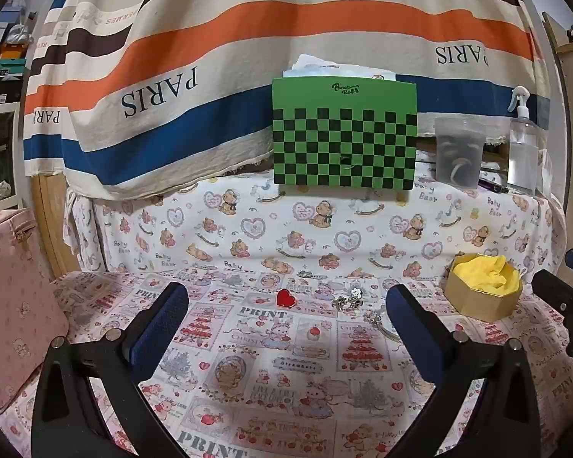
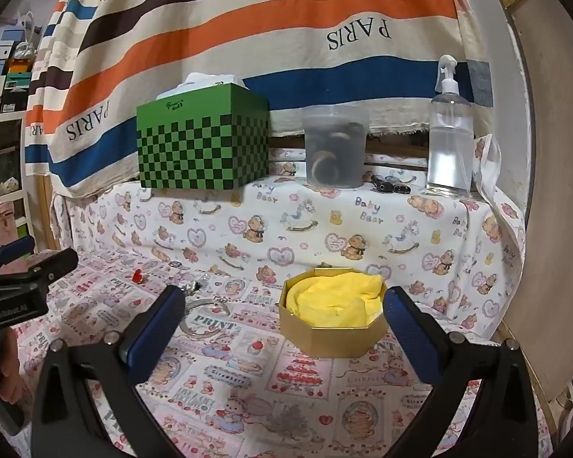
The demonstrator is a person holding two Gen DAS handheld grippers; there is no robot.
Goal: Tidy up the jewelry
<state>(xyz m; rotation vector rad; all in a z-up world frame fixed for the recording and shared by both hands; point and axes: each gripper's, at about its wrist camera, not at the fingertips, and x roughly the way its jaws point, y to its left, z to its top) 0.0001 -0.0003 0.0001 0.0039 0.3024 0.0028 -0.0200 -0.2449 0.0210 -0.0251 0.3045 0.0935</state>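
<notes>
Gold octagonal cardboard box, crumpled yellow tissue inside, on printed cloth

we look low and level over the printed cloth from both wrists; both views share the gold box and green box.

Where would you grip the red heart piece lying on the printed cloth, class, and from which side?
Take the red heart piece across its two side edges, coming down from above with the open left gripper, which already frames it. It appears to lie flat on the cloth, so there is little height to pinch; its narrowing lower half gives the fingers less width to span.
</notes>
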